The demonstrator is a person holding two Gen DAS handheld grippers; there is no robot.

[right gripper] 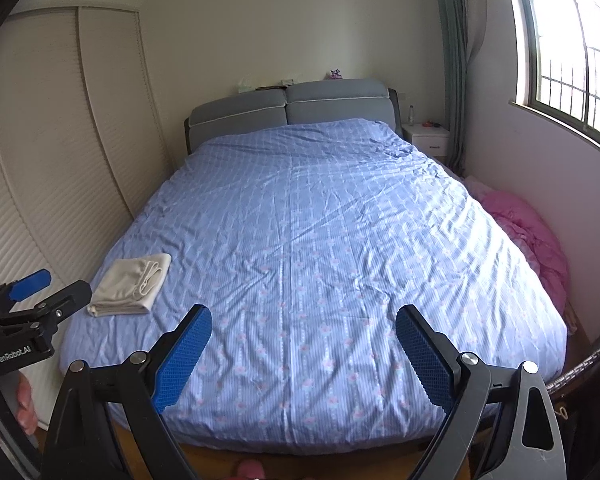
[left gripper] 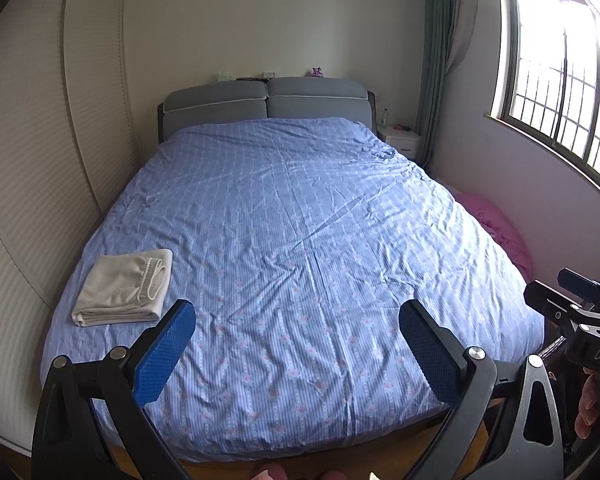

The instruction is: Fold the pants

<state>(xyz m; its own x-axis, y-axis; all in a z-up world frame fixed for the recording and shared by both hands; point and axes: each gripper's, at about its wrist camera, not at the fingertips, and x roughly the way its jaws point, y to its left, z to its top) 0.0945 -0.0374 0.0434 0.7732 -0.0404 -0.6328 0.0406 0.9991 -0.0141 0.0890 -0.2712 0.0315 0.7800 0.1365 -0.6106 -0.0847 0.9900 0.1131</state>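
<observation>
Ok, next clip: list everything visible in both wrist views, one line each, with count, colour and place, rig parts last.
folded pants: one, cream, near left corner of the bed, lying flat
bed cover: one, blue with pale stripes and pink flowers, spread over the whole bed
headboard: one, grey, two cushions, far end of the bed
wardrobe: one, cream slatted doors, left wall
nightstand: one, white, right of the headboard
pink bedding: one heap, pink, on the floor right of the bed
window: one, barred, right wall
curtain: one, grey-green, beside the window
left tongs: one, black with blue pads, open, above the bed's foot
right tongs: one, same colours, open, holding nothing
</observation>
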